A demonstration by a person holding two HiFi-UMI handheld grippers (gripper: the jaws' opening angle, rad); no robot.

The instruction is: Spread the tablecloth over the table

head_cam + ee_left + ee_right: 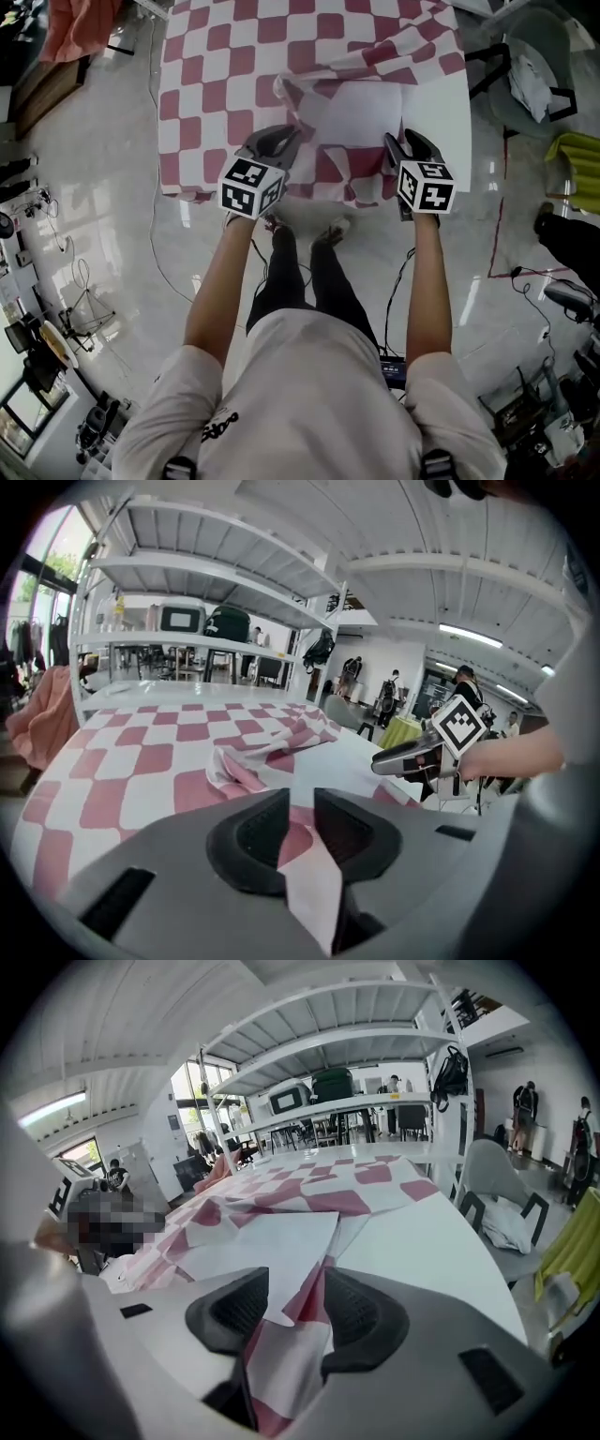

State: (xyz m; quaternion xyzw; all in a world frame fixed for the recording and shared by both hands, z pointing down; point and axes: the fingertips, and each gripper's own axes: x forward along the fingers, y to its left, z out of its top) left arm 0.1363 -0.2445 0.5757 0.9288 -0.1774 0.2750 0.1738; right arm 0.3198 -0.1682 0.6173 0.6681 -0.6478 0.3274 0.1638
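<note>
Tablecloth (234,66), red-and-white check, lay over the left and far parts of the white table (448,122). Its near right portion was folded back on itself with the plain pale underside up, and a crumpled ridge ran across the middle toward the far right corner. The right strip of the tabletop was bare. The near hem hung over the table's front edge, in front of the standing person, whose arms reached forward with one tool in each hand. The left gripper (279,142) was at the near edge, left of centre. In the left gripper view its jaws stood nearly together with a fold of the checked cloth pinched between the pads and the fabric trailing down toward the camera. The right gripper (401,148) was at the near edge beside the bare strip, well apart from the left one. In the right gripper view its jaws stood apart. The cloth hem hung loosely between them, nearer the right-hand pad, and was not squeezed by both. Both tools pointed forward and downward at the table. A white shelving rack (187,583) stood beyond the far side of the table. A grey chair (534,56) with something white on its seat stood to the right, and an orange cloth (84,28) lay at the far left. The floor (103,187) was glossy and pale, with cables trailing across it.
</note>
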